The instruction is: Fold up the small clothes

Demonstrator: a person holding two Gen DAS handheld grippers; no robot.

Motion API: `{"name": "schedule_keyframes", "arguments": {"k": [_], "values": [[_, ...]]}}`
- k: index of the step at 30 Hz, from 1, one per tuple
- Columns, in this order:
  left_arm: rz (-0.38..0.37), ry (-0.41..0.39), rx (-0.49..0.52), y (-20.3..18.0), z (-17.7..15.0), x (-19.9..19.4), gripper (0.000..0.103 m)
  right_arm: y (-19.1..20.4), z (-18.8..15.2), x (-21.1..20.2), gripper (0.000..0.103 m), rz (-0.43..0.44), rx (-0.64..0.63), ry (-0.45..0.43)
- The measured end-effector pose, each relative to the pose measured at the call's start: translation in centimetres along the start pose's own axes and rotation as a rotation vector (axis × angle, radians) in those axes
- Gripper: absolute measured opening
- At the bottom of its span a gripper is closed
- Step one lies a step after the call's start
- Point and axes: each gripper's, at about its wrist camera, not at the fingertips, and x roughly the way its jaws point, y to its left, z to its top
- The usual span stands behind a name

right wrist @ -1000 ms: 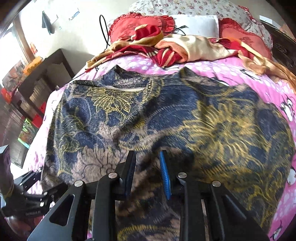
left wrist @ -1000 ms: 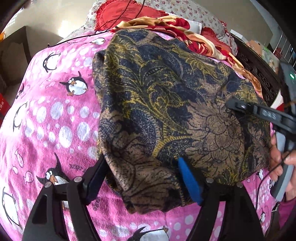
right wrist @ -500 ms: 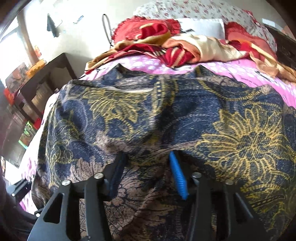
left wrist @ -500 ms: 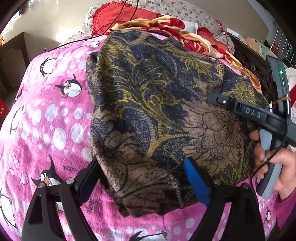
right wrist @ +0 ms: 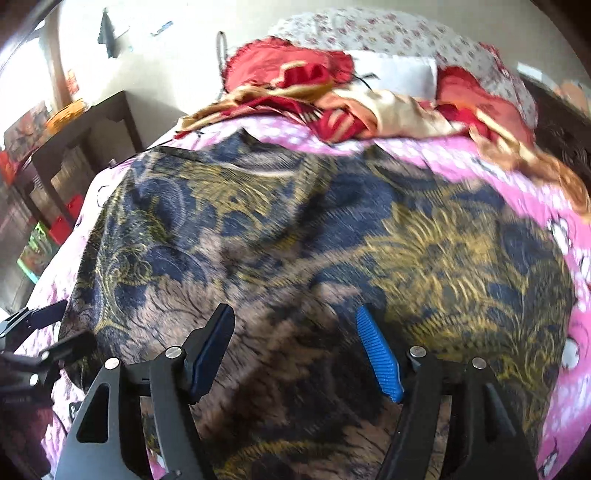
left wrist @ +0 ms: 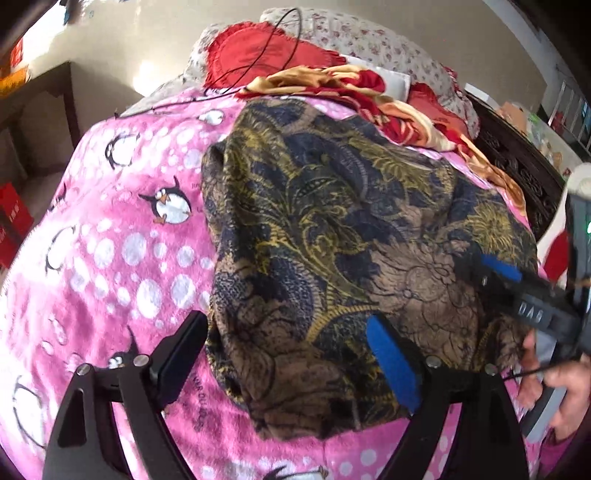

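A navy, gold and brown floral garment [left wrist: 332, 251] lies spread on the pink penguin blanket [left wrist: 122, 240]; it fills the right wrist view [right wrist: 314, 240]. My left gripper [left wrist: 291, 354] is open, its fingers astride the garment's near corner. My right gripper [right wrist: 295, 350] is open and hovers over the brown near part of the cloth, holding nothing. The right gripper also shows at the right edge of the left wrist view [left wrist: 517, 288]. The left gripper shows at the left edge of the right wrist view [right wrist: 44, 332].
Crumpled red and gold cloth [left wrist: 354, 88] and red pillows [left wrist: 258, 55] lie at the head of the bed. A black cable [left wrist: 280, 33] loops over them. A dark wooden shelf [right wrist: 77, 155] stands left of the bed, a carved dark headboard [left wrist: 517, 166] at the right.
My right gripper has opened from nearly shut and let the cloth go, then lifted back. My left gripper has stayed open and drawn back slightly from the garment's corner.
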Motion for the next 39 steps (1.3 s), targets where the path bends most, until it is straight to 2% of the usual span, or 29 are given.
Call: {"name": "schedule_keyframes", "arguments": {"k": [3, 6, 9, 12, 15, 19, 25, 33, 38, 39], "values": [[0.008, 0.037, -0.048, 0.6, -0.4, 1.7, 0.091, -0.9, -0.6, 1.0, 0.072, 0.009, 0.031, 0.029], [0.004, 0.010, -0.031, 0.4, -0.7, 1.8, 0.094, -1.3, 0.0, 1.3, 0.077, 0.039, 0.059, 0.059], [-0.010, 0.001, -0.003, 0.2, -0.9, 1.9, 0.095, -0.8, 1.0, 1.1, 0.077, 0.007, 0.023, 0.110], [-0.074, -0.016, -0.029, 1.0, -1.1, 1.4, 0.095, 0.6, 2.3, 0.2, 0.077, 0.010, -0.016, 0.089], [-0.164, -0.033, -0.105, 2.7, -1.6, 0.5, 0.095, 2.5, 3.8, -0.4, 0.077, 0.038, -0.046, 0.065], [-0.239, -0.057, -0.195, 4.7, -2.5, -0.3, 0.095, 5.1, 5.7, 0.6, 0.077, 0.130, -0.048, 0.113], [-0.340, -0.111, -0.233, 6.0, -3.3, -0.9, 0.095, 9.4, 7.6, 1.8, 0.077, 0.192, -0.078, 0.132], [-0.395, -0.146, -0.262, 7.3, -4.3, -1.9, 0.096, 14.8, 10.5, 3.7, 0.077, 0.129, -0.188, 0.153], [-0.406, -0.156, -0.270, 8.0, -4.7, -2.1, 0.096, 18.8, 11.5, 6.3, 0.077, 0.129, -0.290, 0.235], [-0.406, -0.158, -0.271, 8.0, -4.7, -2.1, 0.096, 19.9, 11.6, 6.9, 0.077, 0.106, -0.323, 0.241]]}}
